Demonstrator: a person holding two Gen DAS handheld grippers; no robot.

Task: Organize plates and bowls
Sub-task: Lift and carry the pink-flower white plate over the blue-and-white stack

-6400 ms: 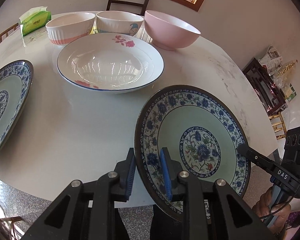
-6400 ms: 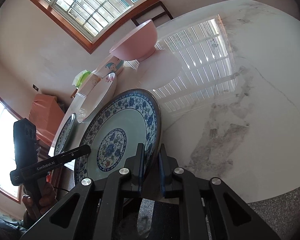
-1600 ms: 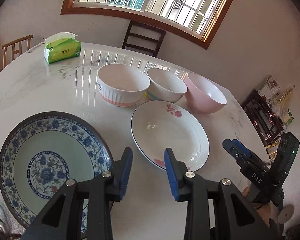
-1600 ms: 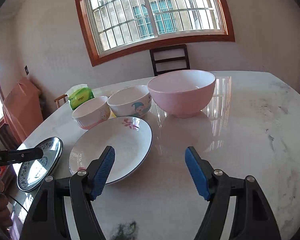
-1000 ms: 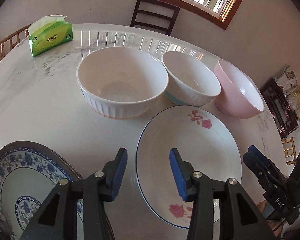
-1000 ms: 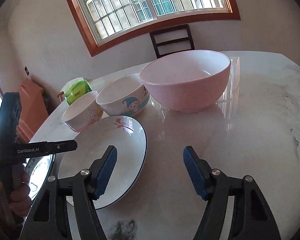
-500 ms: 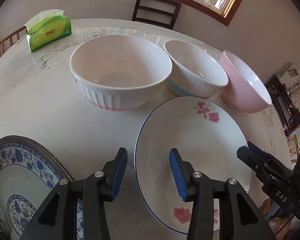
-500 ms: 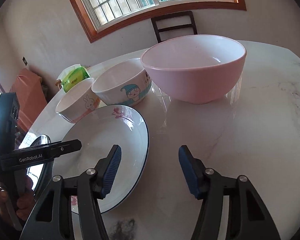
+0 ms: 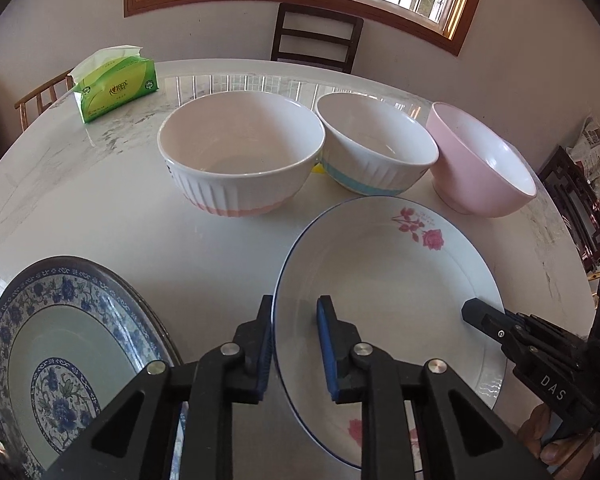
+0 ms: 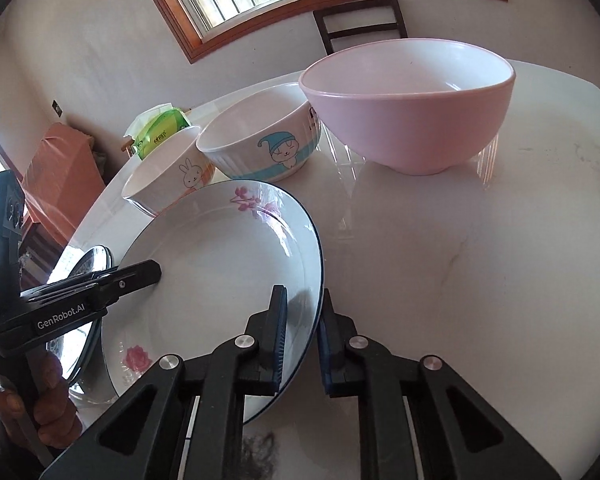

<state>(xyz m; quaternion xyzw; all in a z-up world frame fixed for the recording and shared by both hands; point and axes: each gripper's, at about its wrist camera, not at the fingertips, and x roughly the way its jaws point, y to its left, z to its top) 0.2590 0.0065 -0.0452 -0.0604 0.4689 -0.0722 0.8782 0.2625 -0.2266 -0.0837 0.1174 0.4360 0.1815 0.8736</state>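
Observation:
A white plate with pink roses and a blue rim (image 9: 384,276) (image 10: 212,280) lies on the marble table. My left gripper (image 9: 294,316) straddles its left rim with a visible gap between the pads. My right gripper (image 10: 304,312) straddles its right rim, jaws narrow, and the right edge looks slightly lifted. Stacked blue-patterned plates (image 9: 56,344) (image 10: 88,264) lie at the left. A ribbed white bowl with a pink band (image 9: 240,160) (image 10: 168,172), a white bowl with a blue band (image 9: 376,148) (image 10: 260,140) and a pink bowl (image 9: 480,160) (image 10: 412,108) stand behind.
A green tissue pack (image 9: 114,88) (image 10: 160,128) lies at the table's far left. A dark chair (image 9: 314,36) (image 10: 360,20) stands beyond the table under the window. Bare marble (image 10: 480,280) lies right of the rose plate. Clutter (image 9: 588,184) sits on the floor at right.
Both grippers have moved in onto the rose plate's opposite rims and narrowed their jaws around them; half a second ago both were wider open and short of the rim.

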